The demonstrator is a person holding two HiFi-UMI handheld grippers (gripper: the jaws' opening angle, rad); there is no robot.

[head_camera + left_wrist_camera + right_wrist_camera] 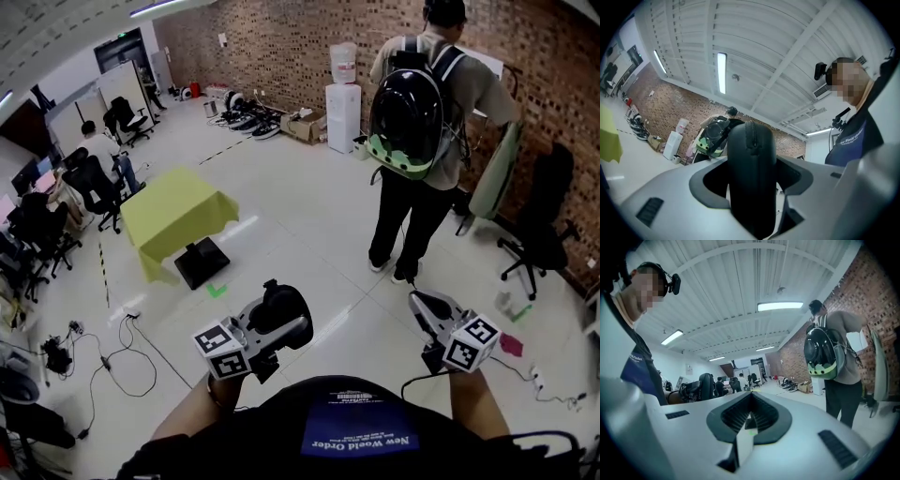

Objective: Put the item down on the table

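Two grippers show low in the head view. The left gripper (267,333) carries a black oval zippered case (284,307), well apart from the square surface with a yellow-green cloth (173,220), which stands across the pale floor (300,234). The right gripper (422,307) is raised beside it. Further off stands a person with a black backpack (412,122).

In the left gripper view, the fingers pinch the case at its two sides, in the air, with its zipper seam upright.

In the right gripper view, the fingers are pressed together, with nothing between them.

I judge the task as hardly begun: the case must be carried to the surface, lowered there and released.
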